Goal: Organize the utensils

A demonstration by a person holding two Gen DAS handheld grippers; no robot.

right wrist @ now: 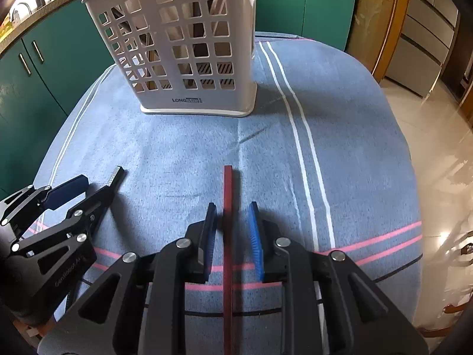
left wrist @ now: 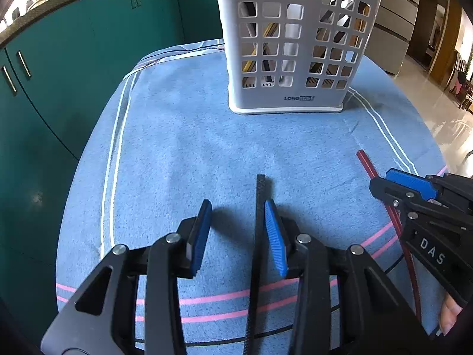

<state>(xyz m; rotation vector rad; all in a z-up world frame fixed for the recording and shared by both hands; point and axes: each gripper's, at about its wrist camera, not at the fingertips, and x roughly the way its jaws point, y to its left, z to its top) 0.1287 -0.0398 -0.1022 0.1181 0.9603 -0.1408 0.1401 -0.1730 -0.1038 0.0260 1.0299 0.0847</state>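
A black chopstick (left wrist: 257, 236) lies on the blue towel (left wrist: 177, 148) between the pads of my left gripper (left wrist: 238, 207). It sits close along the right pad and far from the left one, so the gripper is open. A dark red chopstick (right wrist: 228, 222) lies flat between the pads of my right gripper (right wrist: 232, 207), with a small gap on each side; this gripper is open too. In the left wrist view the right gripper (left wrist: 381, 179) and the red chopstick (left wrist: 366, 168) show at the right edge. A white perforated utensil holder (right wrist: 189, 44) stands upright farther back, with several utensils inside.
The towel (right wrist: 295, 162) covers a rounded table whose edge drops to glossy floor tiles (right wrist: 428, 148) on the right. Green cabinets (left wrist: 59, 88) curve around the left and back. The left gripper (right wrist: 99, 185) sits beside the right one at close range.
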